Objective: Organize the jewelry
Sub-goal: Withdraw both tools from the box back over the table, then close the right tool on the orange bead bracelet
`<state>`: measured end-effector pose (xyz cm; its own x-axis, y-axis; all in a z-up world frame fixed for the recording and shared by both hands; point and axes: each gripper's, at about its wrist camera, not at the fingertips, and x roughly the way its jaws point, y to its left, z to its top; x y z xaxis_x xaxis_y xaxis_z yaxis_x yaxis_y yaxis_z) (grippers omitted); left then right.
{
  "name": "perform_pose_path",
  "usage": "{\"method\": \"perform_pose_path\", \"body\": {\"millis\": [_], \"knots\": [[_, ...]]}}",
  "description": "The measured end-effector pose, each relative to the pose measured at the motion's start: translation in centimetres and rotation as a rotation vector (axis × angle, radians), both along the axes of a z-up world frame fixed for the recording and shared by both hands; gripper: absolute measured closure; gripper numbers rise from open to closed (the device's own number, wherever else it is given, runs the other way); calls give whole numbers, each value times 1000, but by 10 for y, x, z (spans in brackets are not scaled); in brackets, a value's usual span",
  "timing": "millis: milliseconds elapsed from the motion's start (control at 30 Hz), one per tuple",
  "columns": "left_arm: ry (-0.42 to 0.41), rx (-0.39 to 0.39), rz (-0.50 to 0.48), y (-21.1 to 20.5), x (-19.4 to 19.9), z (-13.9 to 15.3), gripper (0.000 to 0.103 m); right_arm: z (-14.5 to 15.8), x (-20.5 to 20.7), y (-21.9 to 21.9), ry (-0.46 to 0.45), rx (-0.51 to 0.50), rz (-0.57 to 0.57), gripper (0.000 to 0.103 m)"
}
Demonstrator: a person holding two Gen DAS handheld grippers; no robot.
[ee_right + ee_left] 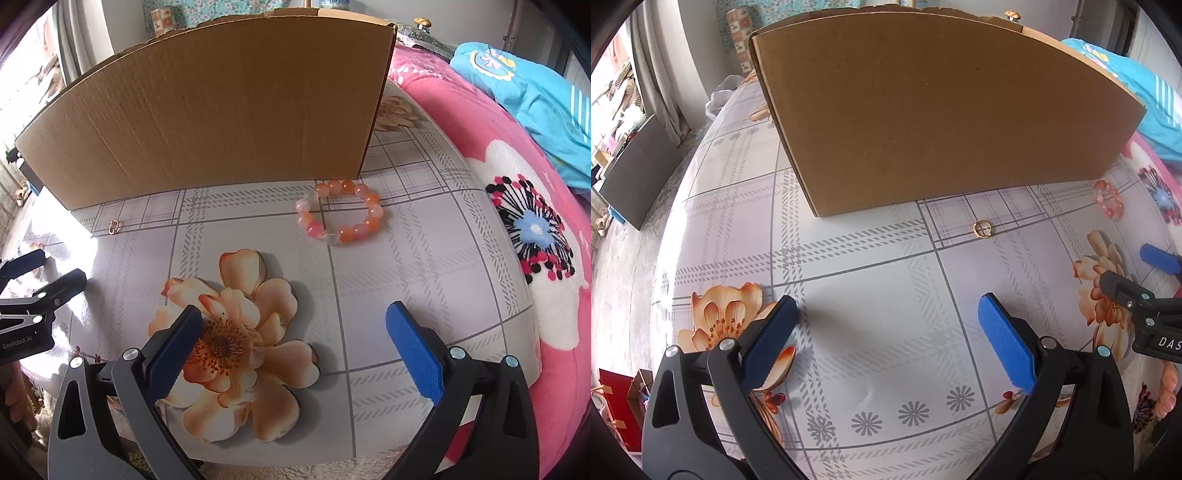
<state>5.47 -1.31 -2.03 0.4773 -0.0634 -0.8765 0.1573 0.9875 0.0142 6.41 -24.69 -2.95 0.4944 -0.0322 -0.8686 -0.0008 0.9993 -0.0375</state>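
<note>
A small gold ring (983, 229) lies flat on the table (886, 369), just in front of a big brown box (942, 110). It is thin and shiny. A bracelet (339, 212) made of round orange, pink and clear beads lies to the right of the ring, near the corner of the box. The left gripper (886, 332) hangs over the table with its blue jaws wide apart and nothing in them. The right gripper (295, 332) has its jaws wide apart too, over a painted flower (236, 343). A pink blanket (517, 184) is beside the table
</note>
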Motion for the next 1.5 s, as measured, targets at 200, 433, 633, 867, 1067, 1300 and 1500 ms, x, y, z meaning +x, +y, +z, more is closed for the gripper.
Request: {"method": "perform_pose_path", "body": {"millis": [200, 433, 633, 867, 1067, 1300, 1500], "knots": [[-3, 1, 12, -2, -1, 1, 7, 0, 2, -1, 3, 3, 6, 6], [4, 2, 15, 2, 5, 1, 7, -2, -2, 0, -22, 2, 8, 6], [16, 2, 10, 5, 9, 0, 7, -3, -11, 2, -43, -1, 37, 6], [10, 1, 4, 6, 8, -1, 7, 24, -12, -14, -144, 135, -2, 7], [7, 1, 3, 7, 7, -1, 7, 34, 6, -11, -160, 209, 51, 32], [3, 1, 4, 6, 5, -1, 7, 21, 31, -13, -101, 185, 51, 51], [5, 0, 5, 7, 6, -1, 7, 14, 33, -11, -52, 175, 54, 65]]}}
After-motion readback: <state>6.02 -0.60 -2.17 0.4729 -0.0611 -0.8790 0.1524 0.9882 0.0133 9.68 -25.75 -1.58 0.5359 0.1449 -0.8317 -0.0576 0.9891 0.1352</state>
